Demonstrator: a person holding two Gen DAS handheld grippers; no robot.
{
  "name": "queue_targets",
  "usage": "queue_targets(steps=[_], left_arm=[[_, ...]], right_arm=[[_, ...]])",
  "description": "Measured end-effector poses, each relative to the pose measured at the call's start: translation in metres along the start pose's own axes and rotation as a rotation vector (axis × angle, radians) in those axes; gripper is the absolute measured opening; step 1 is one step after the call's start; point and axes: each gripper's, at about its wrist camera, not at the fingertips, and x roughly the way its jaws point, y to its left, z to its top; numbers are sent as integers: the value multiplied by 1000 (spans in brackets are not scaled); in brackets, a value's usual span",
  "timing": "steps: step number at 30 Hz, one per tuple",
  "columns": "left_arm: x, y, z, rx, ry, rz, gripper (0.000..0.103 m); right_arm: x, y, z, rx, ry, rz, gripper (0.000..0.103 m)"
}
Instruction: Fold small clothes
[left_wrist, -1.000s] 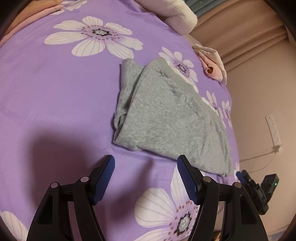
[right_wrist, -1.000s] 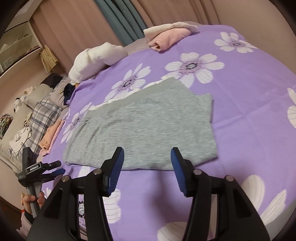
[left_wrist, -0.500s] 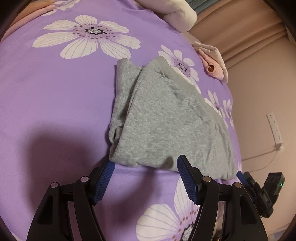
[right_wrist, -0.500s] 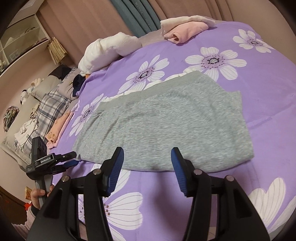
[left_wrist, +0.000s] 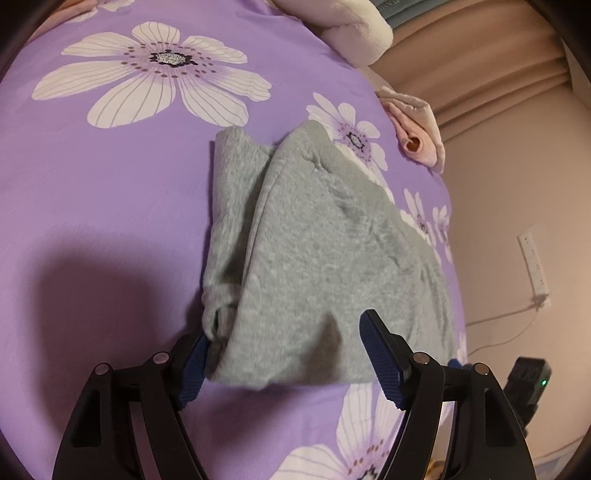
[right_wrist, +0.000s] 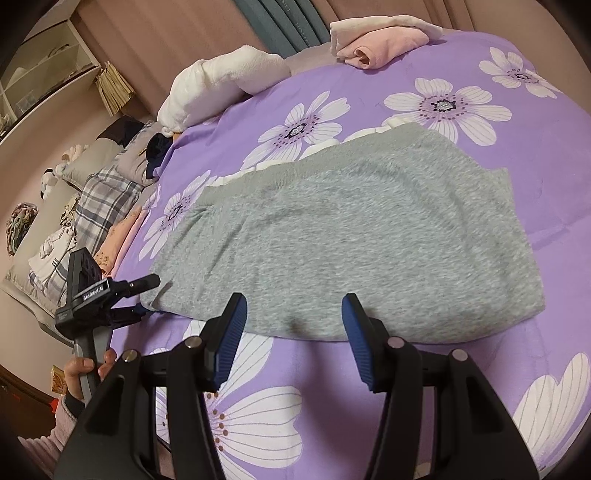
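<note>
Both grippers have closed in on the grey garment (left_wrist: 325, 258) since 1 second ago. Left gripper (left_wrist: 284, 354) jaws wide, straddling its near corner; right gripper (right_wrist: 293, 334) jaws wide at its edge. Garment lies folded on the purple floral bedspread (left_wrist: 110, 206).

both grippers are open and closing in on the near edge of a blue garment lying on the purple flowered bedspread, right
Not quite: the garment is grey, not blue; only the gripper pads are blue. The right wrist view shows it plainly. The rest holds: the left gripper and the right gripper are both open at its near edge, on the purple flowered bedspread.
</note>
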Motion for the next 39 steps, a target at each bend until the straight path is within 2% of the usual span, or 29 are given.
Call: queue_targets(steps=[9, 19, 26, 31, 34, 36, 38, 39], left_arm=[[10, 7, 23, -69, 9, -85, 75], [23, 6, 41, -102, 12, -157, 75], [23, 1, 42, -84, -1, -159, 75], [21, 3, 40, -112, -17, -114, 61], [22, 1, 39, -103, -21, -84, 57], [22, -1, 39, -97, -18, -55, 47], [21, -2, 39, -90, -12, -28, 30], [20, -2, 39, -85, -11, -23, 26]], right_arm=[[8, -1, -1, 8, 25, -11, 54], [20, 3, -2, -8, 50, -7, 54], [24, 4, -4, -4, 56, -9, 54], [27, 5, 2, -13, 47, -10, 54], [28, 9, 7, -33, 34, -8, 54], [31, 15, 11, -52, 25, -7, 54], [34, 20, 16, -64, 20, -4, 54], [35, 22, 17, -70, 16, -2, 54]])
